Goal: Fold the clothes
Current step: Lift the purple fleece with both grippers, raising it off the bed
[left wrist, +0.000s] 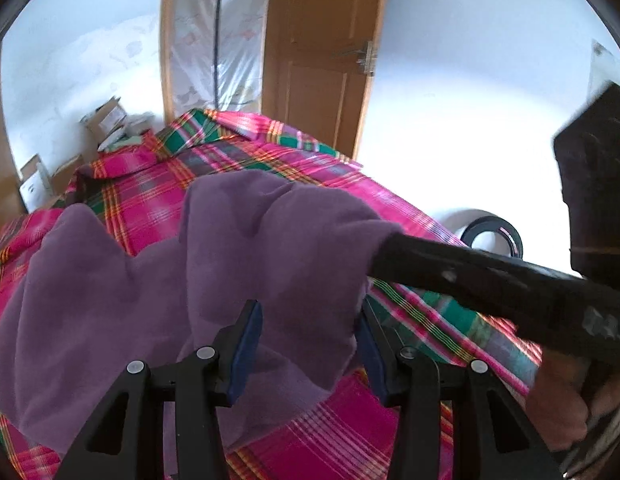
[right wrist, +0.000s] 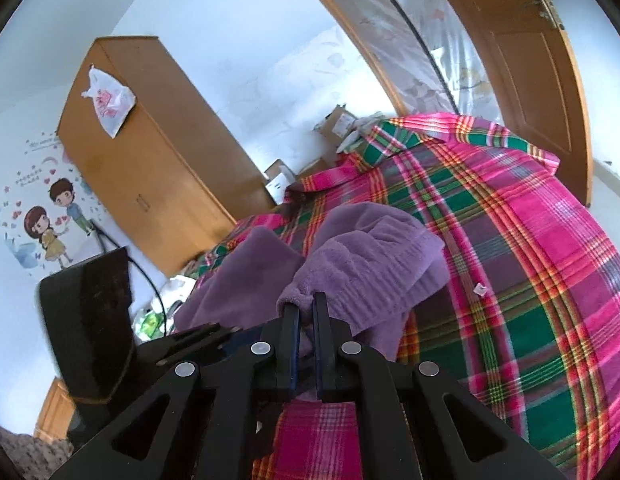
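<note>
Right gripper point(right wrist: 305, 304) pinching purple garment point(right wrist: 373, 256) edge, lifted off plaid sheet point(right wrist: 529, 280). Left gripper point(left wrist: 310, 320) jaws spread, garment hanging between.

the plaid bed point(right wrist: 529, 280) lies bare and passable to the right of the purple garment point(right wrist: 373, 264), while the wardrobe point(right wrist: 150, 168) and stacked boxes point(right wrist: 333, 124) crowd the far-left side and the door point(right wrist: 521, 60) stands beyond.

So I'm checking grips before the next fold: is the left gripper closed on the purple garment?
No, the left gripper stands open, its blue pads apart, with the purple garment draped loosely between them.
</note>
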{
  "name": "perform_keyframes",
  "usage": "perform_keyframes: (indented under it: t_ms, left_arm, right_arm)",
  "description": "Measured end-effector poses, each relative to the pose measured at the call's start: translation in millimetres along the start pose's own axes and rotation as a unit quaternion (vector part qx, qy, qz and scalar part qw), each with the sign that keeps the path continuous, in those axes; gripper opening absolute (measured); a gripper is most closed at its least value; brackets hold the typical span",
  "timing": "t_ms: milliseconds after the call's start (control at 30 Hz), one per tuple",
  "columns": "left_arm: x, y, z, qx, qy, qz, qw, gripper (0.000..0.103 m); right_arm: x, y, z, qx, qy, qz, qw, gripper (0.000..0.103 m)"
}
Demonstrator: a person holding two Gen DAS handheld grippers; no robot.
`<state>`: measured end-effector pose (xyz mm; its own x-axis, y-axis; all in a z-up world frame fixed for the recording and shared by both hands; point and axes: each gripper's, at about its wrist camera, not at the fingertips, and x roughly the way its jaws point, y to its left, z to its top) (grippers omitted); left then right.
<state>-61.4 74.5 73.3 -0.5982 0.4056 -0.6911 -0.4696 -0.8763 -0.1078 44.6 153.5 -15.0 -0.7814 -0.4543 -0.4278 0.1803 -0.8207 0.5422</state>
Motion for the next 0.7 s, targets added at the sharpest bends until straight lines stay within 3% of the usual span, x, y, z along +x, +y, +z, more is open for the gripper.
perform_keyframes:
  t_ms: [67,100,133,267,467,533,700]
  left_arm:
    - [0.2,2.1,1.4,-0.003,-0.004,0.001,1.0000,0.047]
    - [0.0,3.8,2.0,-0.006,-0.007,-0.002,1.0000,0.042]
    - [-0.2,6.7,2.3,-0.013,-0.009,-0.010,0.9998,0.029]
    - [0.7,18.0,4.5,-0.040,-0.009,-0.031,0.9987,0.005]
    - [-11.7,33.4,9.0,-0.073,-0.030,-0.028,0.9965,0.004]
    - [-19.0,39.5,12.2,-0.080,-0.042,-0.020,0.9958,0.004]
    - [-31.9,56.9,17.5,-0.095,-0.059,-0.013,0.9936,0.004]
  right_arm:
    - [0.1,0.2,0.8,0.001,0.001,0.006,1.000,0.006]
    - [0.1,-0.3,1.2,0.003,0.002,0.009,1.000,0.006]
    - [0.1,-0.8,1.6,0.006,0.003,0.011,1.000,0.006]
    - [1.9,-2.9,0.5,0.012,0.010,0.017,1.000,0.007]
    - [-2.5,-8.9,-3.9,0.028,0.011,0.024,0.999,0.014]
    - [-3.9,-14.4,-7.9,0.030,0.012,0.003,0.999,0.033]
    - [9.1,-31.8,-23.1,0.052,0.046,-0.063,0.996,0.034]
